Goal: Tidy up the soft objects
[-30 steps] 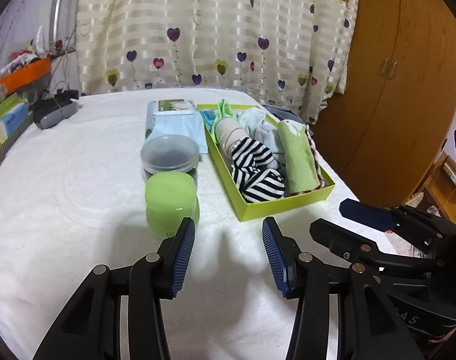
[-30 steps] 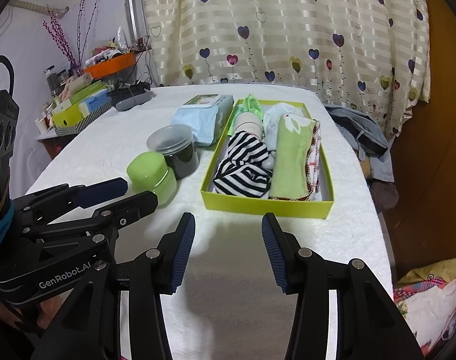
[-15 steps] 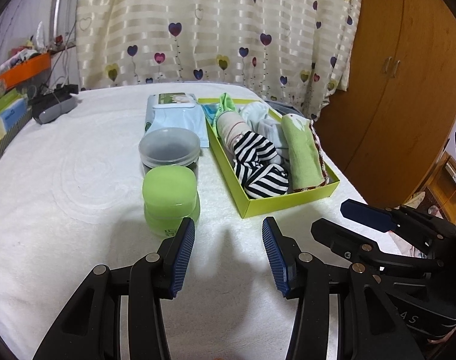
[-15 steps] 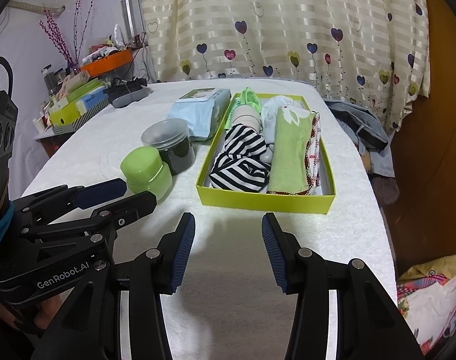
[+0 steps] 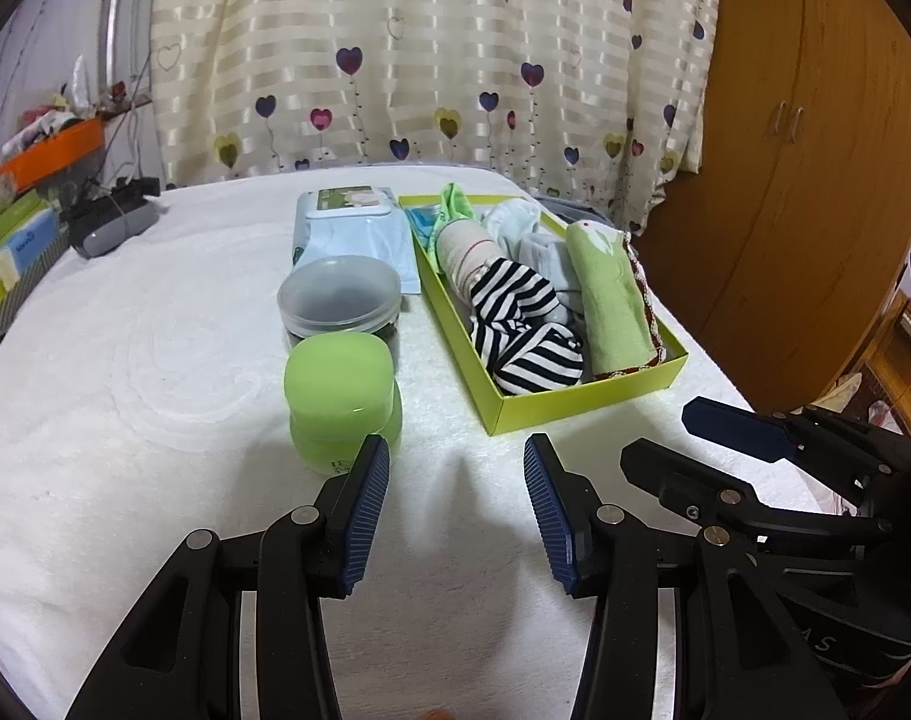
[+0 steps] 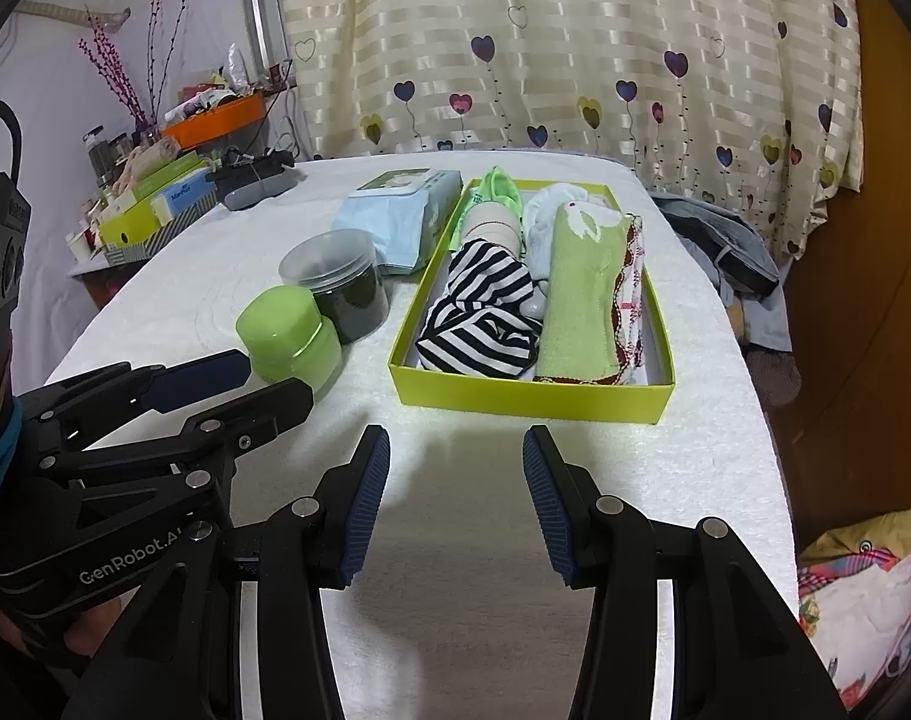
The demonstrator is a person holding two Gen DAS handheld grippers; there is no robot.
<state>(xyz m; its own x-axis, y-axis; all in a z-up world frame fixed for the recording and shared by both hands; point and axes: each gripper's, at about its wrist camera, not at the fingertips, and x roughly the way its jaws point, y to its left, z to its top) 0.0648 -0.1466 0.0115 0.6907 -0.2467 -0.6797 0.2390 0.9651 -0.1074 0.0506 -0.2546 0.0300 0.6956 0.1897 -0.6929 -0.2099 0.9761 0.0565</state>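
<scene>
Currently, scene: a white towel-covered table (image 6: 515, 540) is seen from two wrist cameras, with a yellow-green box (image 6: 533, 393) at centre frame.
Soft items: a striped black-and-white sock bundle (image 6: 485, 324) and a folded green cloth (image 6: 578, 306) are packed side by side in the box; pale socks (image 5: 533, 240) lie behind them.
Left gripper (image 5: 455, 510): its jaws are spread and nothing is held; it hovers at lower centre, just in front of a green jar (image 5: 338, 396).
Right gripper (image 6: 455, 504): its jaws are likewise parted and empty, short of the box's near wall.
Handling: the fabrics are judged light, limp and easily squashed, not fragile; slipping is unlikely against ribbed pads.
Grip point: the bundle's thick rolled middle is best pinched, since a loose edge would unroll.
Uncertain: the far end of the box is small and distorted, so what lies there may be another sock.
</scene>
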